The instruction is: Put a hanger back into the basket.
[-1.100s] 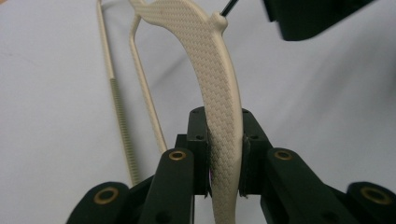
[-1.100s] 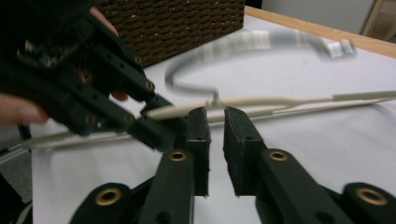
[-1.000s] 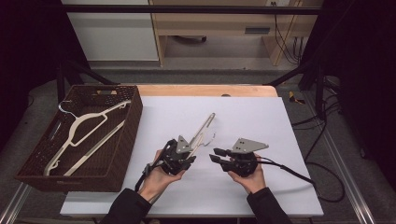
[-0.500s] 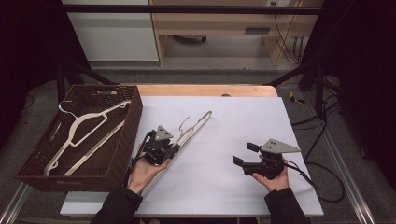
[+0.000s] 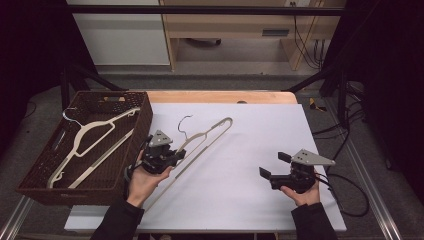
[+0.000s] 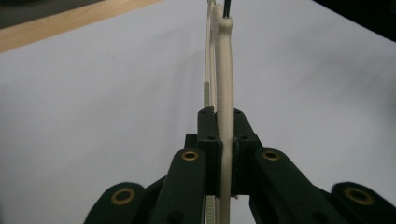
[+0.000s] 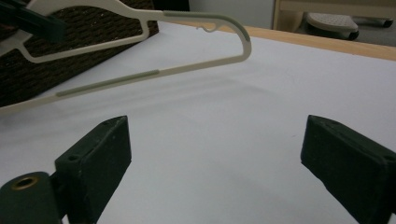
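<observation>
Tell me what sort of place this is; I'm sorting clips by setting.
Probably a lab recording bench: a white-covered table with dark metal framing overhead, loose cables, and a brown woven basket as a prop.

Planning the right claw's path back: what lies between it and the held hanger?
Only bare white table lies between the open right claw and the hanger clamped in the left claw, as seen in the high view.

A white counter [image 5: 250, 165] with a wooden far edge [image 5: 220, 96] stands on grey floor [image 5: 225, 82]. At 12 o'clock sits a pale wooden shelf unit [image 5: 235, 30], at 11 o'clock a white cabinet [image 5: 120, 35]. Cables [image 5: 305, 45] hang at 1 o'clock; darkness flanks both sides.
</observation>
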`<state>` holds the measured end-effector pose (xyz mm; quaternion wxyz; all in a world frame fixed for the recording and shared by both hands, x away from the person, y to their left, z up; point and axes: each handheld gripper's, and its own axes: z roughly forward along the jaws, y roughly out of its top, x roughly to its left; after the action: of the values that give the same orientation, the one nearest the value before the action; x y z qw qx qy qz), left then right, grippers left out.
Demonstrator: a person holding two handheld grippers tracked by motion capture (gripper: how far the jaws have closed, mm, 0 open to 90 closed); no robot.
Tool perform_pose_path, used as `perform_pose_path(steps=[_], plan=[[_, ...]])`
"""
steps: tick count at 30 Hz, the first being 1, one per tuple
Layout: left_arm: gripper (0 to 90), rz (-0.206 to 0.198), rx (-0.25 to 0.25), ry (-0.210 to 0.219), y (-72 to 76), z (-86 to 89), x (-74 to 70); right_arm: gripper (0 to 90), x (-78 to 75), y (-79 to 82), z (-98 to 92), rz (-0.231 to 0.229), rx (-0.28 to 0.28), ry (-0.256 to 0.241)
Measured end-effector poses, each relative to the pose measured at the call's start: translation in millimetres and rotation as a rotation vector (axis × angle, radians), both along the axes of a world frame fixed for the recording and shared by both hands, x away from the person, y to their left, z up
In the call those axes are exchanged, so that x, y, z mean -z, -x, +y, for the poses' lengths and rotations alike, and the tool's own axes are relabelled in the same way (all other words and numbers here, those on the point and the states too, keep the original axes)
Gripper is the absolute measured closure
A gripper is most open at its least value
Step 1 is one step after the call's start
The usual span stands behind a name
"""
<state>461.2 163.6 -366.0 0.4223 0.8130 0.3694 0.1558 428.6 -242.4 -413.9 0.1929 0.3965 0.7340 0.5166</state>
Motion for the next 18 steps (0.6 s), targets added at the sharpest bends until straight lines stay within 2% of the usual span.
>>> perform_pose_path(steps=[4, 7, 9, 16, 18], plan=[[85.8, -0.029, 0.034, 0.024, 6.8, 9.0, -15.0, 5.9, -1.8, 0.6, -4.1, -0.008, 0.018, -0.004], [85.8, -0.046, 0.052, 0.024, 10.4, 13.3, -23.0, 5.3, -2.5, 0.7, -6.9, -0.006, 0.03, -0.005], [85.8, -0.068, 0.071, 0.029, 15.4, 20.7, -34.9, 5.0, -2.4, 0.3, -8.0, -0.009, 0.034, 0.003], [85.8, -0.095, 0.08, 0.047, 23.0, 39.5, -53.6, 4.3, -2.8, -0.6, -8.4, -0.008, 0.04, 0.011], [85.9, -0.099, 0.089, 0.05, 23.7, 51.0, -62.8, 4.1, -3.7, -0.3, -9.2, -0.008, 0.043, 0.007]])
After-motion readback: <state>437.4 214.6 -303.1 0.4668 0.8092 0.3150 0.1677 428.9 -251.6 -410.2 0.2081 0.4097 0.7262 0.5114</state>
